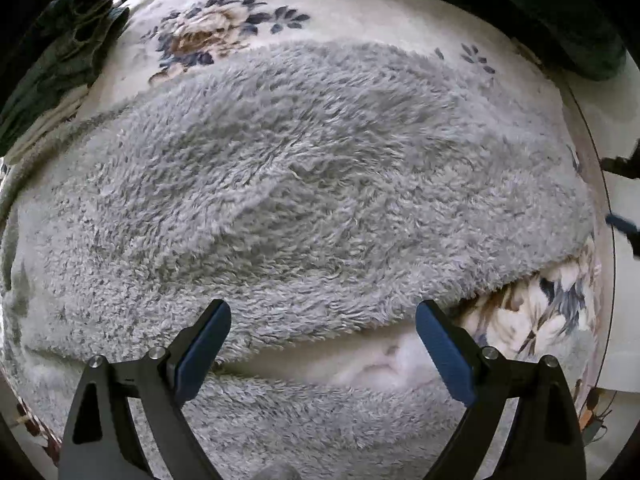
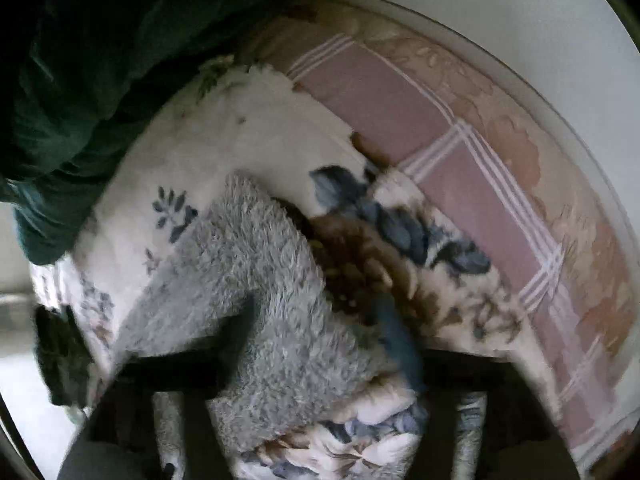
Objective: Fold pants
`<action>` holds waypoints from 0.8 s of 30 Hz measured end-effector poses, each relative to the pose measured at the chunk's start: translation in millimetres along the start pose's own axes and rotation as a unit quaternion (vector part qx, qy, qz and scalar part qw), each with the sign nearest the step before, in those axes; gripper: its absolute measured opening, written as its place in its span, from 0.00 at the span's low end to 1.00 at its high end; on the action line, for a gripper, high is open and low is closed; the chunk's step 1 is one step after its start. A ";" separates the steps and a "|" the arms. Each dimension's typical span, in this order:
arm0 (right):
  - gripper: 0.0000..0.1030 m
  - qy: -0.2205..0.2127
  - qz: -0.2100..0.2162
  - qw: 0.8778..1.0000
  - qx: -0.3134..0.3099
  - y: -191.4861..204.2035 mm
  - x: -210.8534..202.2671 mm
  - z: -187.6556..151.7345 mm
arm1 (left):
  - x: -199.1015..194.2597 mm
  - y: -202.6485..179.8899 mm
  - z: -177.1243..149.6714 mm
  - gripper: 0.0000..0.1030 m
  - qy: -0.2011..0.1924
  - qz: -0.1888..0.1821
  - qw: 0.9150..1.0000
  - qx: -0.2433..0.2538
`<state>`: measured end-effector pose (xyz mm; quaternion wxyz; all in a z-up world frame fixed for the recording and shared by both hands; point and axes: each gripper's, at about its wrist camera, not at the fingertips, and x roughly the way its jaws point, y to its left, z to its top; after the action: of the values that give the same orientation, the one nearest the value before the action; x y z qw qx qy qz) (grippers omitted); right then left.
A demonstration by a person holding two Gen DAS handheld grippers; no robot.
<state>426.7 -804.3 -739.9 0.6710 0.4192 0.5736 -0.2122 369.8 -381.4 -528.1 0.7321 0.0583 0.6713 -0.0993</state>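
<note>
The grey fluffy pants [image 1: 312,184] lie spread across a white floral blanket [image 1: 224,32] and fill most of the left wrist view. My left gripper [image 1: 322,320] hangs open just above their near edge, with nothing between its blue pads [image 1: 204,356]. A pale strip shows between that edge and more grey fleece lower down. In the blurred right wrist view, a narrow end of the pants [image 2: 260,280] runs up between the fingers of my right gripper [image 2: 320,328]. Its jaws stand wide on either side of the fleece without pinching it.
A dark green garment [image 1: 64,60] is bunched at the far left of the blanket and appears again as the green garment [image 2: 80,60] in the right wrist view. A pink checked sheet [image 2: 460,160] lies under the blanket [image 2: 224,128], and pale floor [image 2: 520,20] lies beyond the bed's edge.
</note>
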 end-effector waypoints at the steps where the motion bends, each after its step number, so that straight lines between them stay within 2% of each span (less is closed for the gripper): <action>1: 0.80 0.002 0.009 1.000 0.022 -10.4 0.6 -11.3 | 1.6 0.0 -1.6 0.92 0.002 -0.002 1.000 0.000; 3: 0.80 0.029 0.035 0.997 0.068 -32.2 25.0 -15.9 | 5.1 0.2 -5.0 0.92 0.006 0.000 1.000 -0.002; 6: 0.79 0.073 0.100 0.982 0.142 -57.0 63.7 -30.5 | 9.1 1.8 -10.0 0.92 0.013 0.000 1.000 -0.009; 7: 0.77 0.073 0.114 0.978 0.157 -59.6 73.6 -31.4 | 10.7 2.2 -11.5 0.92 0.016 0.001 1.000 -0.010; 9: 0.46 0.066 0.136 0.977 0.152 -53.7 87.0 -33.0 | 12.5 2.7 -14.7 0.92 0.019 0.001 1.000 -0.010; 10: 0.11 0.064 0.130 0.980 0.137 -45.9 88.8 -34.9 | 12.2 2.9 -15.4 0.92 0.018 0.001 1.000 -0.009; 11: 0.11 0.053 0.114 0.984 0.125 -39.8 84.5 -35.2 | 11.0 3.2 -16.4 0.92 0.015 0.002 1.000 -0.006; 13: 0.11 -0.016 0.069 0.992 0.108 -39.0 54.9 -32.6 | 9.4 3.8 -18.4 0.92 0.009 0.002 1.000 -0.006; 14: 0.11 -0.028 0.057 0.992 0.112 -44.7 47.1 -29.2 | 8.7 5.0 -19.8 0.92 0.008 0.002 1.000 -0.007; 15: 0.11 -0.018 0.060 0.991 0.117 -50.1 47.4 -26.5 | 8.1 7.0 -20.3 0.92 0.008 -0.001 1.000 -0.009; 16: 0.14 0.018 0.061 0.991 0.115 -52.9 55.3 -25.5 | 7.2 10.2 -20.7 0.92 0.009 -0.006 1.000 -0.015; 18: 0.24 0.072 0.049 0.992 0.089 -44.0 63.9 -27.7 | 2.9 17.0 -21.3 0.92 0.005 -0.014 1.000 -0.024; 19: 0.37 0.085 0.040 0.993 0.067 -33.1 60.7 -30.8 | -0.2 20.9 -19.2 0.92 0.004 -0.014 1.000 -0.026; 20: 0.54 0.083 0.036 0.994 0.054 -25.3 57.2 -32.3 | -4.9 27.3 -19.5 0.92 0.000 -0.015 0.999 -0.030; 22: 0.70 0.064 -0.005 0.998 -0.019 12.7 29.2 -45.5 | -16.7 40.3 -18.9 0.92 -0.007 -0.014 0.999 -0.042; 23: 0.70 0.057 -0.026 0.997 -0.050 30.7 25.0 -51.3 | -24.6 54.2 -20.1 0.92 -0.013 -0.009 0.998 -0.053; 24: 0.70 0.046 -0.054 0.991 -0.117 64.3 11.4 -67.1 | -31.3 64.5 -21.0 0.92 -0.017 -0.005 0.998 -0.063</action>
<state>439.0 -712.0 -729.6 0.6758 0.3154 0.6467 -0.1599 361.3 -311.9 -502.0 0.7453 0.0068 0.6638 -0.0618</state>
